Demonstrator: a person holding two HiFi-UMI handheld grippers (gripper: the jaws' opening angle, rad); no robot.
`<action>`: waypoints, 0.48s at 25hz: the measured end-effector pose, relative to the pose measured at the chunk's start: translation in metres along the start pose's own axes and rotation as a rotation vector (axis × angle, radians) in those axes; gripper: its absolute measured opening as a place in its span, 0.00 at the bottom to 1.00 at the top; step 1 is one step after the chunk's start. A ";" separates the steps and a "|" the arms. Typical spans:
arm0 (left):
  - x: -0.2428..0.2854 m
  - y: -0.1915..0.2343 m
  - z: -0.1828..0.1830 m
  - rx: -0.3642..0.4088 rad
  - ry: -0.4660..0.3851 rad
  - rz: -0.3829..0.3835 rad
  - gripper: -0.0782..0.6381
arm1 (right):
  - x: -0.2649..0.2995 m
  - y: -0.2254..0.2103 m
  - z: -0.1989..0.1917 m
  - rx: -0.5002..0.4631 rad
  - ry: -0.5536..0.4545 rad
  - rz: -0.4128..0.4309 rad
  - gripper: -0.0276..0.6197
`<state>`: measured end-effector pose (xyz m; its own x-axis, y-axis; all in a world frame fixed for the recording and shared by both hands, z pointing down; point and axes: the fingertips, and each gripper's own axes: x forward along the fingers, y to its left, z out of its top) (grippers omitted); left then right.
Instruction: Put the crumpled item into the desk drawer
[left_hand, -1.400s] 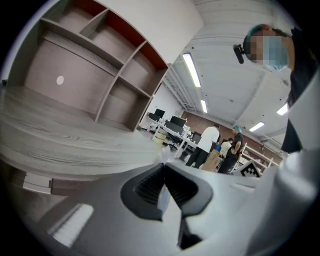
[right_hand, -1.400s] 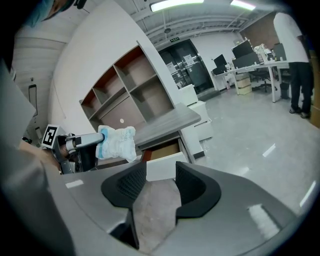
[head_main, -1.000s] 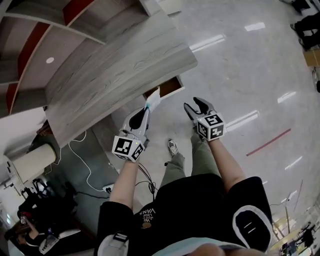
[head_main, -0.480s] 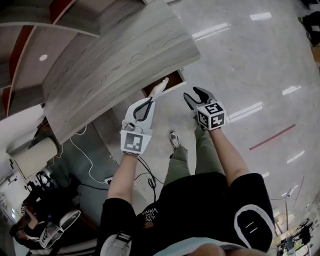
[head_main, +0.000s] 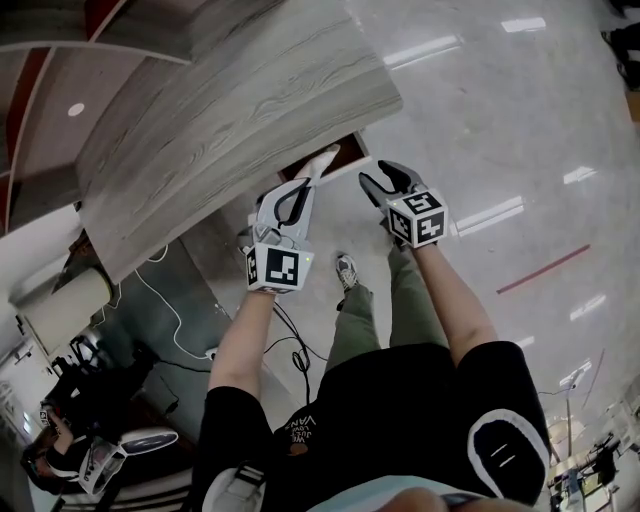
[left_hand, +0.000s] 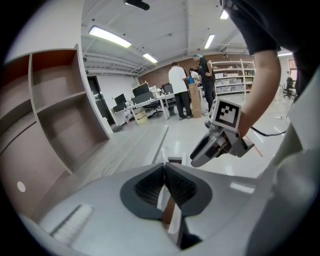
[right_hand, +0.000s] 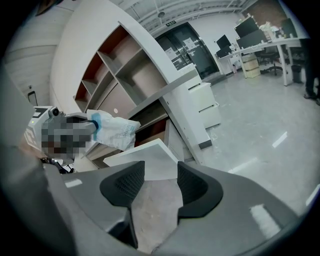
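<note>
Left gripper: jaws closed tight on the crumpled item, a white wrapper with blue print, thin edge pinched between the pads, the rest sticking out past the tips toward the desk.

Right gripper: just to the right of the left one. Jaws apart, nothing between the pads.

Beyond both: desk drawer is already pulled open, white front toward us, brown interior visible under the grey wood desktop.

Status: pickup done, drawer open, item carried to the drawer mouth. Looks like it's at or just above the opening, not inside yet.

Left: lower it in and release. Closing the drawer isn't asked for.
</note>
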<state>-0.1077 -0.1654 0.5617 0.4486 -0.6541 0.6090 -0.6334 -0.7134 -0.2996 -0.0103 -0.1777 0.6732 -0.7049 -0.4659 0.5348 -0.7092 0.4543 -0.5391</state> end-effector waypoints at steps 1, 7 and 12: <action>0.003 0.000 -0.005 0.012 0.008 0.006 0.19 | 0.001 -0.001 -0.001 0.004 0.001 0.001 0.32; 0.019 -0.004 -0.018 0.062 0.069 0.017 0.19 | 0.007 -0.004 -0.003 0.026 -0.003 0.009 0.32; 0.031 -0.006 -0.031 0.099 0.124 0.019 0.19 | 0.010 -0.005 -0.002 0.034 -0.002 0.010 0.32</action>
<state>-0.1097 -0.1738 0.6053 0.3522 -0.6357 0.6869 -0.5727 -0.7269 -0.3790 -0.0142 -0.1829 0.6829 -0.7118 -0.4630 0.5282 -0.7016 0.4331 -0.5658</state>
